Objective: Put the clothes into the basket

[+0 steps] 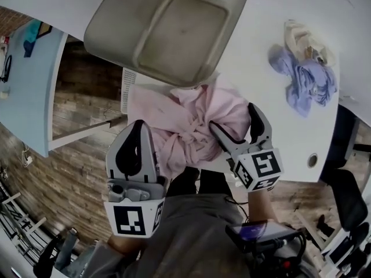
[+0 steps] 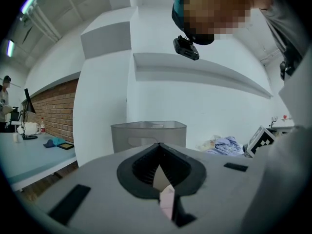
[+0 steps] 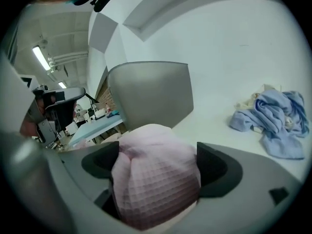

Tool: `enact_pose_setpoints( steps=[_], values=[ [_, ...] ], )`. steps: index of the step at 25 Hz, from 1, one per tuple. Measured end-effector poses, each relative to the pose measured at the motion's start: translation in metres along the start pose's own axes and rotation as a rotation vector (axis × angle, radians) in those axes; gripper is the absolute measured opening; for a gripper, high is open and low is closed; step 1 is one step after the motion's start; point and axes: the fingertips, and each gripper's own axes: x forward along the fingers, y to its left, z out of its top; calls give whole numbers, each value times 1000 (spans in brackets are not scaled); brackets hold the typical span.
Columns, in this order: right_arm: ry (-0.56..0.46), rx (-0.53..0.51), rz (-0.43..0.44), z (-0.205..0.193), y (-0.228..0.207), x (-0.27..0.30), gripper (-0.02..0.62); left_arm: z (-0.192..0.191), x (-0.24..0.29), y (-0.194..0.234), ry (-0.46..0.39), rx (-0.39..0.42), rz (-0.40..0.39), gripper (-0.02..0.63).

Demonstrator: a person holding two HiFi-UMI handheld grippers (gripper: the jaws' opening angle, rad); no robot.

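Note:
A pink waffle-knit garment (image 1: 185, 117) lies bunched at the near edge of the white table (image 1: 272, 16), just in front of the grey basket (image 1: 168, 28). My right gripper (image 1: 239, 127) stands open, its fingers wide on either side of a fold of the pink garment (image 3: 156, 179), which bulges up between them. My left gripper (image 1: 138, 126) is shut at the garment's left edge. In the left gripper view, a sliver of pink shows in the slit behind its meeting tips (image 2: 158, 147). Whether it pinches cloth is unclear. A heap of blue and cream clothes (image 1: 304, 77) lies at the table's right.
The basket (image 3: 151, 91) stands empty as far as I see, right behind the pink cloth. A light-blue table (image 1: 26, 80) stands to the left across a strip of wooden floor. A black chair (image 1: 348, 196) sits beyond the table's right edge. A cable hole (image 1: 313, 160) marks the table's near corner.

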Motion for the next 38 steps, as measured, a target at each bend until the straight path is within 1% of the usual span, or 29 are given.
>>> enact_pose_setpoints(
  steps=[5, 8, 10, 11, 12, 14, 16, 17, 18, 20, 23, 29, 31, 34, 38],
  values=[
    [22, 135, 1, -20, -7, 1, 502, -5, 6, -7, 5, -15, -28, 9],
    [14, 234, 30, -32, -8, 7, 502, -8, 8, -9, 11, -17, -37, 9],
    [23, 257, 65, -34, -1, 11, 487, -10, 8, -8, 16, -16, -38, 8],
    [31, 265, 95, -33, 4, 13, 435, -10, 7, -7, 17, -15, -38, 8],
    [35, 274, 126, -32, 10, 15, 371, -10, 6, -7, 17, -13, -38, 8],
    [16, 274, 171, -29, 19, 16, 265, -8, 4, -8, 15, -9, -37, 9],
    [-30, 254, 198, -20, 25, 12, 161, -5, 1, -9, 8, -5, -34, 8],
    [-60, 249, 213, -13, 28, 9, 119, -3, -1, -9, 4, -4, -31, 9],
    [-90, 246, 230, -6, 31, 5, 104, -2, -3, -10, 3, -4, -27, 8],
    [-148, 225, 261, 10, 39, -3, 93, 0, -8, -12, 2, -6, -22, 9],
    [-214, 161, 294, 36, 58, -18, 87, 6, -19, -14, -10, -13, -16, 8],
    [-269, -24, 333, 75, 109, -52, 87, 32, -54, -12, -57, -20, 5, 8],
    [-286, -72, 332, 90, 122, -61, 87, 42, -65, -10, -81, -18, 14, 9],
    [-331, -137, 313, 120, 129, -72, 87, 56, -74, -10, -121, -8, 27, 9],
    [-372, -179, 270, 152, 137, -102, 87, 69, -93, -20, -129, -2, 15, 9]
  ],
)
